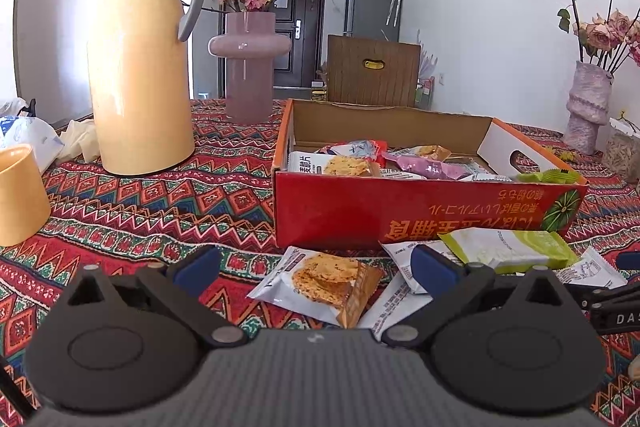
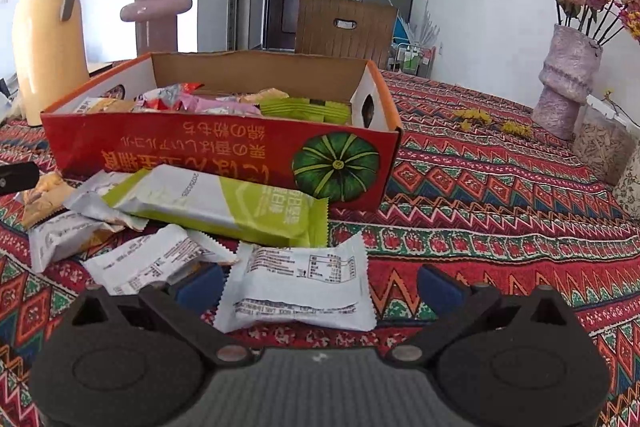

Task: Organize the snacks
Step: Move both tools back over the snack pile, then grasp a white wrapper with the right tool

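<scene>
A red cardboard box with a green pumpkin picture sits open on the bright patterned tablecloth, and it already has many snack packs inside, so it looks like the place where the snacks go. More packs lie loose on the cloth just in front of its near wall, likely waiting their turn. The left gripper has its blue fingers spread wide and holds nothing; it hangs low over a white pack with a cookie picture, which lies between the fingers, maybe so it can be pinched next. The right gripper is also spread wide and empty, with a white pack with small black print lying flat between its fingers. A long green and white bar pack leans against the box wall, on top of other packs. A tall yellow jug with a grey handle and a pink vase with flowers stand far to the left, out of the way. Thin flat packs may slip, so a firm pinch looks wise.
</scene>
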Demonstrator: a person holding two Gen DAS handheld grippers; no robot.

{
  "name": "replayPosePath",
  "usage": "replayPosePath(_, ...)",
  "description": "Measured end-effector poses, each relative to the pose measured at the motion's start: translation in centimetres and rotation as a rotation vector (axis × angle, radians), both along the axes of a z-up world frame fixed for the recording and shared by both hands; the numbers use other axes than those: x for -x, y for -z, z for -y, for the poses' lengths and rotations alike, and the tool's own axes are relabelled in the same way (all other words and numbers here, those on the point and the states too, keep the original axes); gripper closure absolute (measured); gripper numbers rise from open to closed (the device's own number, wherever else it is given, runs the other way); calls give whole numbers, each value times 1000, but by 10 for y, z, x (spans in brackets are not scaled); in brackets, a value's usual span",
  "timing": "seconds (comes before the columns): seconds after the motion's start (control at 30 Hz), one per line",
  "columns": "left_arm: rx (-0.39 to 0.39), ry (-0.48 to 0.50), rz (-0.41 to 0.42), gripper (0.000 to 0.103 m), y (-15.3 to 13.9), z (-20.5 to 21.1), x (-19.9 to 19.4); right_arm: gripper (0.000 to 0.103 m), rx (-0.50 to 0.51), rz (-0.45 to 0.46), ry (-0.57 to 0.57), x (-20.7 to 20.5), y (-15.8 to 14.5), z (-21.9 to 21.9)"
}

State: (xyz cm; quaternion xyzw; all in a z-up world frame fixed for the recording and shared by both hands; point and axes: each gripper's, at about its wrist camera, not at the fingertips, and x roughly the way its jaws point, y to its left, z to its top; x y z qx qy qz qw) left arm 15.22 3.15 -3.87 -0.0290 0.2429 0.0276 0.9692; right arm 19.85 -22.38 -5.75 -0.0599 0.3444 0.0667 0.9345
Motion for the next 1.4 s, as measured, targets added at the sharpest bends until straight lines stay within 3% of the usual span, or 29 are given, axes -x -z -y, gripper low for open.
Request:
replayPosePath(0.33,-2,3,-3,0,1,1,0,0,-85,-65,12,-15,9,8)
replayPosePath(0.63,-2,0,1,0,1,1,0,1,-90,-62,-6,-14,9,9)
replayPosePath(0.67,-2,0,2,0,1,1,1,3,-94,-53,-10,-13,9,9)
replayPosePath(0.8,-2,0,3,0,1,1,1,32,-93,3,-45,-1,7,5)
replayPosePath(0.87,-2,0,4,0,0,1,1,41,-83,24,-44,3,6,4)
replayPosePath(1.4,-9,-4,4,0,0,0,1,65,-192,91,24,10,0,26)
